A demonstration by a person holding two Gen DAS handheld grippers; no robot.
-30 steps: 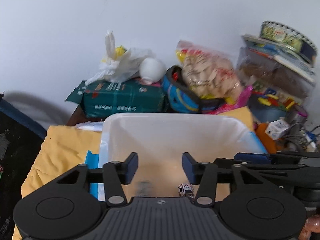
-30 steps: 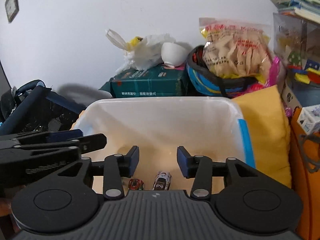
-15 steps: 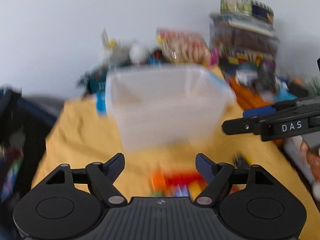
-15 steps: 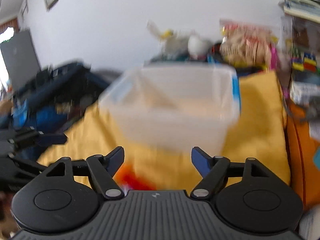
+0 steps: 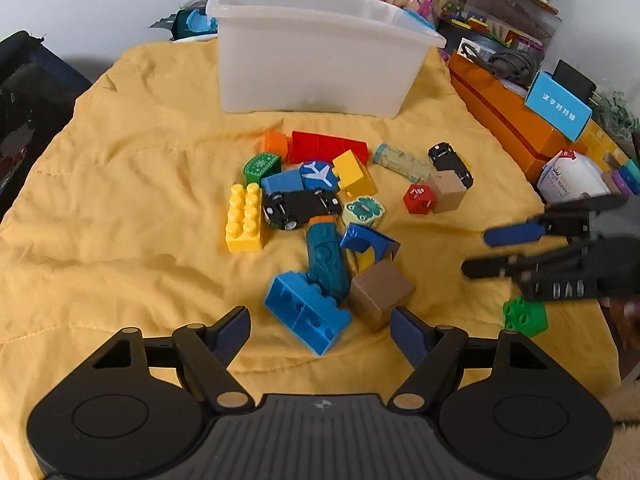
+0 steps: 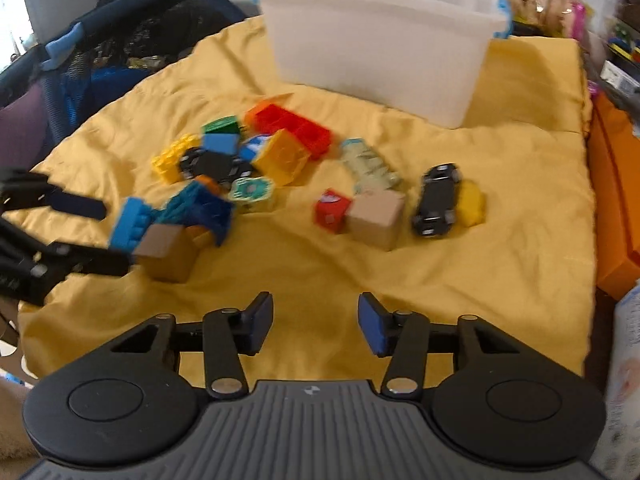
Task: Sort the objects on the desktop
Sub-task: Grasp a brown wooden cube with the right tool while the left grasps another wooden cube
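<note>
A white plastic bin (image 5: 312, 68) (image 6: 380, 40) stands at the back of a yellow cloth (image 5: 120, 200). In front of it lies a heap of toys: a red brick (image 5: 328, 146), a yellow brick (image 5: 244, 220), an overturned black car (image 5: 300, 208), a teal toy (image 5: 326, 260), a blue brick (image 5: 308, 316) and a brown cube (image 5: 380, 292). My left gripper (image 5: 320, 330) is open just short of the blue brick and brown cube. My right gripper (image 6: 316, 318) is open over bare cloth, short of a tan cube (image 6: 376, 214), a red cube (image 6: 332, 210) and a second black car (image 6: 436, 200).
A green brick (image 5: 524, 314) lies alone at the right, under the right gripper (image 5: 476, 253). An orange box (image 5: 508, 120) with clutter on it borders the cloth's right side. A dark mesh bag (image 6: 100, 52) sits off the left edge. Bags and boxes crowd behind the bin.
Both grippers have pulled back from over the bin to low above the cloth in front of the toy heap. Their fingers now stand wider apart.
</note>
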